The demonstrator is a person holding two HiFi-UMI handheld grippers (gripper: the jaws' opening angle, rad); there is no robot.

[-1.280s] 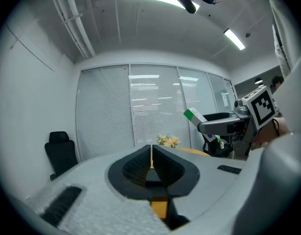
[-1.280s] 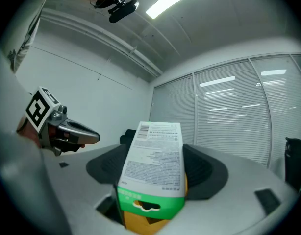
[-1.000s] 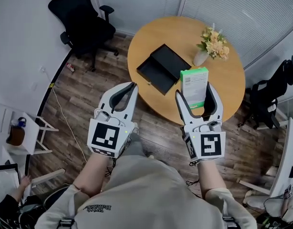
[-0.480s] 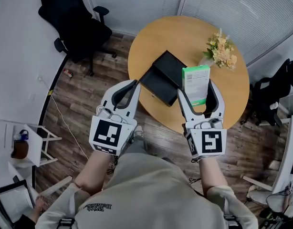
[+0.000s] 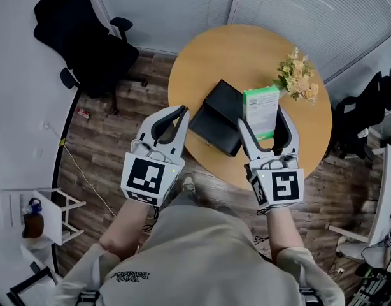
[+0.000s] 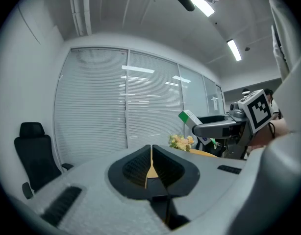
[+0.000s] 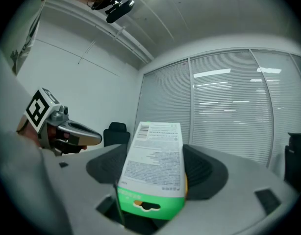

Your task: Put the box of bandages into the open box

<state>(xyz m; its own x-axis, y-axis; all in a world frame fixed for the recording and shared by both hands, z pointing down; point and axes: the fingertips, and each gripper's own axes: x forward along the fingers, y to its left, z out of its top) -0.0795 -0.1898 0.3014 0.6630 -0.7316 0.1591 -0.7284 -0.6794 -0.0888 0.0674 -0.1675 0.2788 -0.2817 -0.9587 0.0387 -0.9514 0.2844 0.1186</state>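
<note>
The box of bandages [image 5: 260, 110] is up off the counter [image 5: 246, 50], standing upright in the right tool [image 5: 263, 118], whose two jaws press on its sides. The right gripper view gives what the head view can't: the white face with fine print and a barcode, and a green band at the box's base, deep between the pads. The left gripper view settles the left tool [image 5: 176, 112]: jaws closed to a thin slit, nothing in them. From above, the open box [image 5: 218, 116], black, lies on the counter's near side between the two tools, the flowers [image 5: 298, 78] beyond on the right, and a black office chair [image 5: 81, 40] on the floor at far left. Since a second ago the counter and open box have slid closer under the tools, the grip on the bandages unchanged. Both forearms reach forward from the torso, tools side by side, marker cubes facing up.
</note>
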